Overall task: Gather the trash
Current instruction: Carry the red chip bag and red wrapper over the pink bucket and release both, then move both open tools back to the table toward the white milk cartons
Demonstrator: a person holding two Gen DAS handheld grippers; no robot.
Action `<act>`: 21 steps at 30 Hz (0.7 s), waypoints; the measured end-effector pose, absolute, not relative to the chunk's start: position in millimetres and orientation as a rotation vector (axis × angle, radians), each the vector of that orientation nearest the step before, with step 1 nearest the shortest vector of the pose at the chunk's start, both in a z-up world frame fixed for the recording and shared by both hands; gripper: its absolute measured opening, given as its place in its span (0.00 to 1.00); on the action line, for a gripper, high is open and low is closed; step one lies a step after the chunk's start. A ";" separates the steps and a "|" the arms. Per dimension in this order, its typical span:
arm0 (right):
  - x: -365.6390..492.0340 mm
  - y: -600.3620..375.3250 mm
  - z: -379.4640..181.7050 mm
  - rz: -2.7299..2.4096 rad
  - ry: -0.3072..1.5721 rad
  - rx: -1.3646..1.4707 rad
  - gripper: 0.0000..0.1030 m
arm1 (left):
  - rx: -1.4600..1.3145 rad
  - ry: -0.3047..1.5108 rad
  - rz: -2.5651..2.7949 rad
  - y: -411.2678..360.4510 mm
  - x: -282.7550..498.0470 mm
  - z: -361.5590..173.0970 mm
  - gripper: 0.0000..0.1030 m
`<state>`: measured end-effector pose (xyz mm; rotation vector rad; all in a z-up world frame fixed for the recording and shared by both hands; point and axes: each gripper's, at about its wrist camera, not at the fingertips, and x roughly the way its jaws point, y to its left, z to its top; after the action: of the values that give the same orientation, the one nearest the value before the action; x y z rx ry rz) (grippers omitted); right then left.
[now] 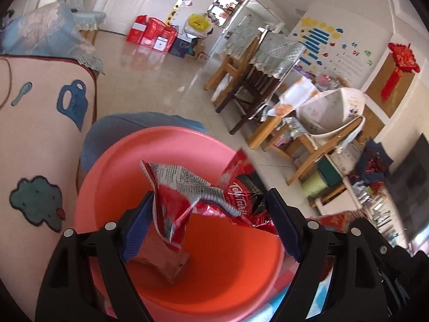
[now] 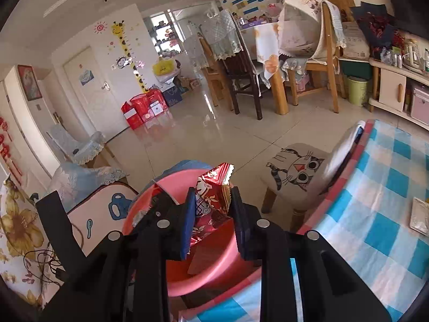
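1. My left gripper (image 1: 211, 222) holds a crumpled red wrapper (image 1: 187, 198) between wide-set pads, its long axis running across the jaws.
2. My right gripper (image 2: 211, 214) is clamped tight on a red candy wrapper (image 2: 214, 196), upright.
3. The pink basin (image 1: 112, 177) lies directly below and ahead of both; the left looks nearer, so I'd drop there first.
4. Beyond, stool (image 2: 295, 171) and floor.

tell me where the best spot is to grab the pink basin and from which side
Take the pink basin by its rim, one finger inside and one outside the thin wall. The wall is smooth and round, too wide to span. Come from above at the near edge, probably once a claw is free: the left claw carries a red snack bag and the right claw a red candy wrapper.
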<state>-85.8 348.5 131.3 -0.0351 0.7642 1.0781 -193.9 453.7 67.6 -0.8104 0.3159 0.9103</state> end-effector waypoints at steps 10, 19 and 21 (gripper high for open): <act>-76.7 321.9 116.4 0.975 0.805 0.059 0.64 | -0.757 0.308 0.891 456.7 -194.1 62.3 0.85; -82.5 251.0 119.9 0.805 0.751 -0.007 0.79 | -0.639 0.286 0.867 431.5 -184.6 71.9 0.85; -85.2 233.3 119.2 0.786 0.746 -0.024 0.80 | -0.560 0.252 0.873 420.9 -181.9 78.8 0.85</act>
<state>-85.2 233.3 119.2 -0.0235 0.7460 0.7860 -181.9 420.9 78.8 -0.5599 0.2518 0.8730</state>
